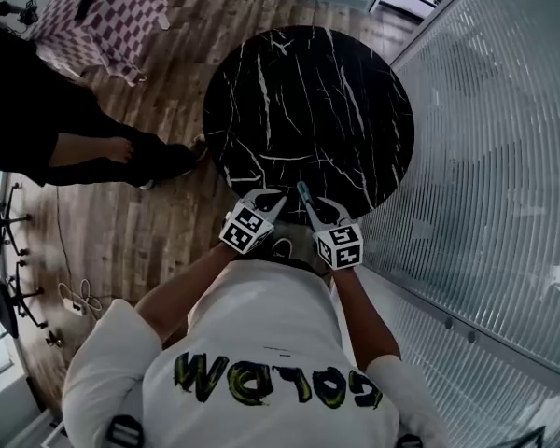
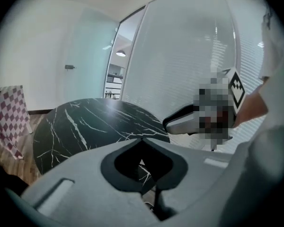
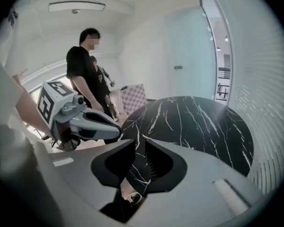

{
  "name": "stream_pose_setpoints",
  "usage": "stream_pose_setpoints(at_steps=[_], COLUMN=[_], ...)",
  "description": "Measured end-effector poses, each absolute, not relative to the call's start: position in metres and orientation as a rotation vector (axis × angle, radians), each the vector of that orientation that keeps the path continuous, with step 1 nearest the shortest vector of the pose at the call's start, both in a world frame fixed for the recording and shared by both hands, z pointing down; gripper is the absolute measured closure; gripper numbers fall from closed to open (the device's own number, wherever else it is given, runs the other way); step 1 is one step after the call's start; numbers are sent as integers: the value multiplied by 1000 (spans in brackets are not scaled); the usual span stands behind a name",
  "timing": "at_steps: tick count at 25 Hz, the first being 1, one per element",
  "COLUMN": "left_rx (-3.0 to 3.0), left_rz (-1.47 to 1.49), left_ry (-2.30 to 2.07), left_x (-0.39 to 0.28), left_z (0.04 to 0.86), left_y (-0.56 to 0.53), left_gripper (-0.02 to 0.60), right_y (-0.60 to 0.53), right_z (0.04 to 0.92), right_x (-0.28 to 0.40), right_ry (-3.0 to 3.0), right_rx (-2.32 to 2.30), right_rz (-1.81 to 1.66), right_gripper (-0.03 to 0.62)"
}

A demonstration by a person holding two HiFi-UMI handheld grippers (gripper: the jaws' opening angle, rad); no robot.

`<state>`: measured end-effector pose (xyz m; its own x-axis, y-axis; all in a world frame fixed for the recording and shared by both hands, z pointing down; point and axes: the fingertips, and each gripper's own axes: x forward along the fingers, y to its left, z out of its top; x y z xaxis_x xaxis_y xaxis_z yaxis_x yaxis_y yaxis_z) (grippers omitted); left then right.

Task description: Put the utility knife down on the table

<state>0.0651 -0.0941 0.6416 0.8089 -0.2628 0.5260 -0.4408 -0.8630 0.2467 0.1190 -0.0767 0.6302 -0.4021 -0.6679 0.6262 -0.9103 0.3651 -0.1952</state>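
Observation:
No utility knife shows in any view. The round black marble table (image 1: 308, 110) is bare. Both grippers hover side by side over its near edge, pointing toward it. My left gripper (image 1: 269, 197) is shut, its tips meeting with nothing between them (image 2: 142, 140). My right gripper (image 1: 303, 194) has a narrow gap between its jaws (image 3: 138, 140); only the table (image 3: 199, 122) and the floor show through it. Each gripper camera catches the other one: the right gripper (image 2: 180, 124) and the left gripper (image 3: 102, 126).
A person in black (image 1: 65, 129) stands on the wood floor left of the table, with a second person behind (image 3: 102, 82). A checkered cloth-covered stand (image 1: 107, 12) is at the far left. A glass wall with blinds (image 1: 495, 157) runs along the right. Cables (image 1: 79, 297) lie on the floor.

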Motion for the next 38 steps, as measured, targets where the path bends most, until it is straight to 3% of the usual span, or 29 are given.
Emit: stream_pose_setpoints(at_steps=[19, 38], left_rx=[2838, 2898], left_rz=[128, -46], left_ry=[-540, -556], left_x=[55, 50], left_z=[417, 370], left_y=[-58, -37], left_gripper=[580, 580], right_y=[-41, -24], right_z=[411, 360], right_x=[83, 77], right_ry=[-2602, -2663], right_rx=[1541, 1640], right_rz=[393, 235], right_gripper=[591, 594])
